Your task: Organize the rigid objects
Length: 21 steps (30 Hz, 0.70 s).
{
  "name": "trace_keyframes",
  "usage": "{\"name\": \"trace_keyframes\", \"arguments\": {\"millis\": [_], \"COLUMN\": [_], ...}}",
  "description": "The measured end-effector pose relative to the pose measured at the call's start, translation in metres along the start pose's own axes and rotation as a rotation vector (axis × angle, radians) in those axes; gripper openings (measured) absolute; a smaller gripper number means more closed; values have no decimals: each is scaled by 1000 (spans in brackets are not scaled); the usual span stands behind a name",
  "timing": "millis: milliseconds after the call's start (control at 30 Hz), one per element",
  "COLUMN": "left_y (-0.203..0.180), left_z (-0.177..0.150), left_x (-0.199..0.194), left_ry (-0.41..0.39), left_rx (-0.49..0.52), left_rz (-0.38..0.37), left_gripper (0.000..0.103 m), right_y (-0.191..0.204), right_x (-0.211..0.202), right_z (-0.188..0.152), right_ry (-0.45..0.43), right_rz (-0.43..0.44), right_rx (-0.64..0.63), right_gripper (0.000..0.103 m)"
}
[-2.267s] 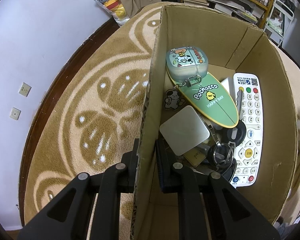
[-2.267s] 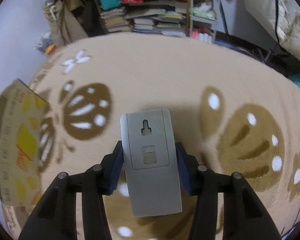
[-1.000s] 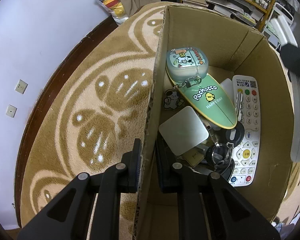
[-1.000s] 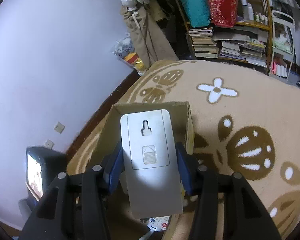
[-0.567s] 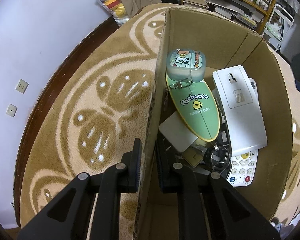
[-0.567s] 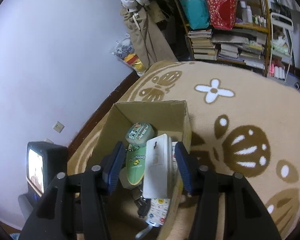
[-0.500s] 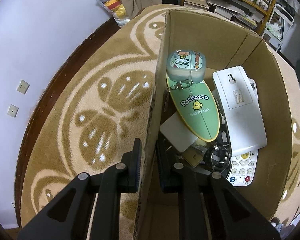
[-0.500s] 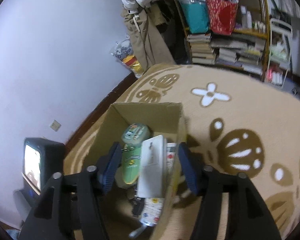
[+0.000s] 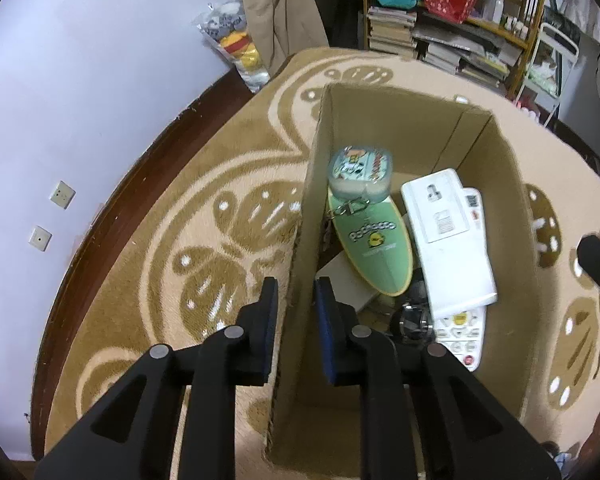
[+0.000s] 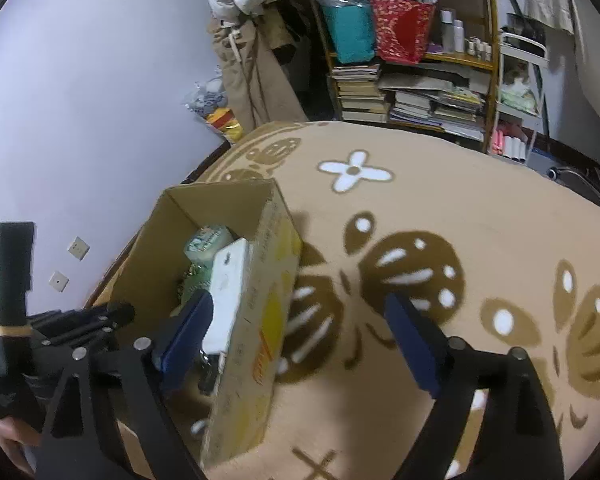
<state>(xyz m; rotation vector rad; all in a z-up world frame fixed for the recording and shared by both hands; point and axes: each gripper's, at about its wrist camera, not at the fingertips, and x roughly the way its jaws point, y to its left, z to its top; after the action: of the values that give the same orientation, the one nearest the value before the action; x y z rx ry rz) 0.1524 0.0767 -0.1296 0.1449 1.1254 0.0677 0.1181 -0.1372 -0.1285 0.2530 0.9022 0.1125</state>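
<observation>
1. The left gripper [image 9: 296, 312] sits at 6 o'clock in the left wrist view. Its jaws stand on each side of the left wall of the cardboard box [image 9: 496, 184]. There is a small gap on each side, so they are open a little and do not pinch the wall.
2. The box stands on a tan rug [image 9: 220, 216] with brown leaf shapes.
3. Inside the box, a white flat gadget [image 9: 446, 240] lies face down on a white remote control [image 9: 462, 330], toward 3 o'clock.
4. Just beside it, near the middle, lies a green oval case [image 9: 374, 248]. A pale green cartoon case [image 9: 360, 174] rests at its far end, toward 12 o'clock.
5. Dark keys [image 9: 414, 320] and a white square thing [image 9: 346, 280] lie near 6 o'clock in the box.
6. The right gripper [image 10: 296, 340] has its jaws wide open and holds nothing. It hangs over the box's right wall.
7. A bookshelf [image 10: 412, 92] full of books stands at 12 o'clock.
</observation>
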Motion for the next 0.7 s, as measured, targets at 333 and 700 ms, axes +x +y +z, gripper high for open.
{"name": "trace_keyframes", "arguments": {"millis": [333, 700], "left_y": [-26, -23], "left_z": [-16, -38], "left_x": [-61, -125], "left_ry": [-165, -320], "left_rx": [60, 100], "left_rz": [38, 78], "left_gripper": [67, 103], "right_y": [-21, -24], "right_x": [-41, -95], "right_z": [-11, -25], "right_ry": [-36, -111], "right_rz": [-47, -85], "right_rx": [10, -12], "right_gripper": [101, 103]}}
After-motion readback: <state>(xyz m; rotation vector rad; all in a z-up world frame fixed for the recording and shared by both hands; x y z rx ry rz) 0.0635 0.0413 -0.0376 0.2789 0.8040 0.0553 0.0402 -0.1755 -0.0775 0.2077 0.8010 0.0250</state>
